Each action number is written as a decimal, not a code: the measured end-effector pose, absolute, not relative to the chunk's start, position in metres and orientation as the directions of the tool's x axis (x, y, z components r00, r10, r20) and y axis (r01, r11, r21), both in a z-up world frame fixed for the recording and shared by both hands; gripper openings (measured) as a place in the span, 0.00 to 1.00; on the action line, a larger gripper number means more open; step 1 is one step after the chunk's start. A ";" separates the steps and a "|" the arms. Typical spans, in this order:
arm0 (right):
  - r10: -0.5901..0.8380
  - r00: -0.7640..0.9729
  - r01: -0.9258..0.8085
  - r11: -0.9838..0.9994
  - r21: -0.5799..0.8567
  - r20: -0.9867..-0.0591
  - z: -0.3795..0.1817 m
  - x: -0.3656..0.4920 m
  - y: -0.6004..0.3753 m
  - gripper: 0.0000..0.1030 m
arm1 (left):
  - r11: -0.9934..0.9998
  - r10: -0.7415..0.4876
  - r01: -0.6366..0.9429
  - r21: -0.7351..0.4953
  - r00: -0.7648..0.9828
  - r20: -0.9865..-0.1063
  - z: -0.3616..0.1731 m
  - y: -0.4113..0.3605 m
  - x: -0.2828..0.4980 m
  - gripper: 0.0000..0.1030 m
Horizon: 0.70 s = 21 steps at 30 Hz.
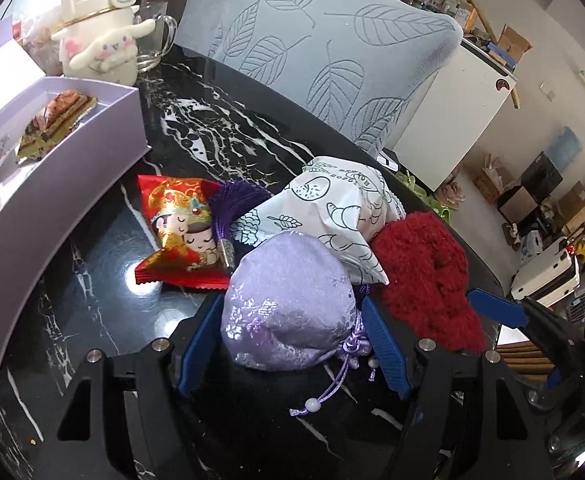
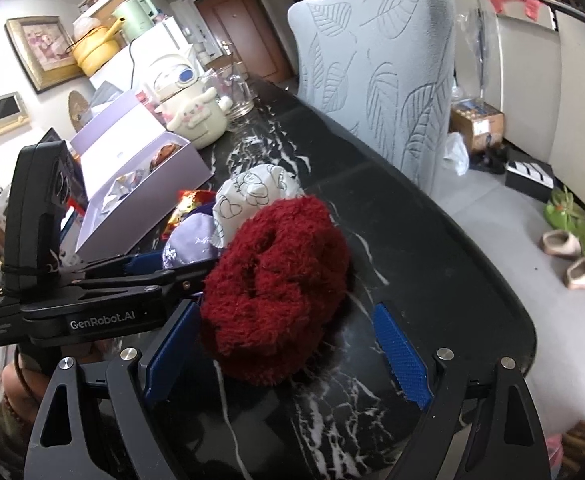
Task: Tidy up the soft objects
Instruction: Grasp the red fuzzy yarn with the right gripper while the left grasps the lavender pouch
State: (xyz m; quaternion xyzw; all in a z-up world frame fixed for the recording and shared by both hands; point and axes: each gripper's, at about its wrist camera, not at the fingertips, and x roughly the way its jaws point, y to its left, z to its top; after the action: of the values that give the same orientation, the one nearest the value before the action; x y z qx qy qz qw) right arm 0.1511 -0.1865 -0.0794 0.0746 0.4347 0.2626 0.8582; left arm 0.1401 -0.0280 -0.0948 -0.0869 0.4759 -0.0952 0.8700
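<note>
Black marble counter [image 1: 196, 128], white veining, glossy. My left gripper [image 1: 292, 344] has its jaws set around the lilac satin pouch [image 1: 288, 300]: the blue pads sit at the pouch's 9 and 3 o'clock, close on both flanks, though I cannot tell if they press the cloth or only bracket it. The pouch's drawstring [image 1: 332, 384] with white beads trails toward 6 o'clock, lying on the counter. At 12 to 1 o'clock of the pouch, touching it, is a white paper-wrapped bundle [image 1: 332, 208] printed with line drawings. At 10 o'clock lies a red foil snack packet [image 1: 180, 232] with cartoon faces, a purple tassel [image 1: 228, 208] between it and the bundle. At 3 o'clock of the pouch, the dark red fuzzy scrunchie [image 1: 424, 272], resting against the bundle. My right gripper [image 2: 288, 356] faces that scrunchie [image 2: 276, 284]: jaws spread wide, left pad just beside the fuzz, right pad well apart from it, nothing held. Far side of the counter at 11 o'clock in the left view: an open lavender box [image 1: 64, 148] with wrapped pastries, a cream plush-covered jug [image 1: 100, 40], a glass mug [image 1: 156, 36]. A leaf-patterned chair back [image 1: 324, 52] stands at 12 o'clock.
</note>
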 end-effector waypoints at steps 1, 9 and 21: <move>0.519 0.484 -0.387 0.849 0.360 -0.704 -0.079 0.151 -0.186 0.87 | 0.965 -0.255 0.082 -0.250 0.529 -0.809 -0.095 -0.027 0.140 0.68; 0.564 0.462 -0.407 0.820 0.402 -0.684 -0.084 0.150 -0.187 0.61 | 0.963 -0.264 0.106 -0.247 0.548 -0.794 -0.092 -0.028 0.130 0.56; 0.573 0.439 -0.464 0.804 0.371 -0.692 -0.078 0.129 -0.179 0.32 | 0.966 -0.257 0.134 -0.219 0.530 -0.808 -0.079 -0.026 0.094 0.50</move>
State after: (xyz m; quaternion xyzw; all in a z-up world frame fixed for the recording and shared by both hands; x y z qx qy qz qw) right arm 0.1293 -0.1792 -0.0784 0.0630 0.4320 0.3065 0.8459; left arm 0.0943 -0.0259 -0.0788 -0.0652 0.4715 -0.1121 0.8723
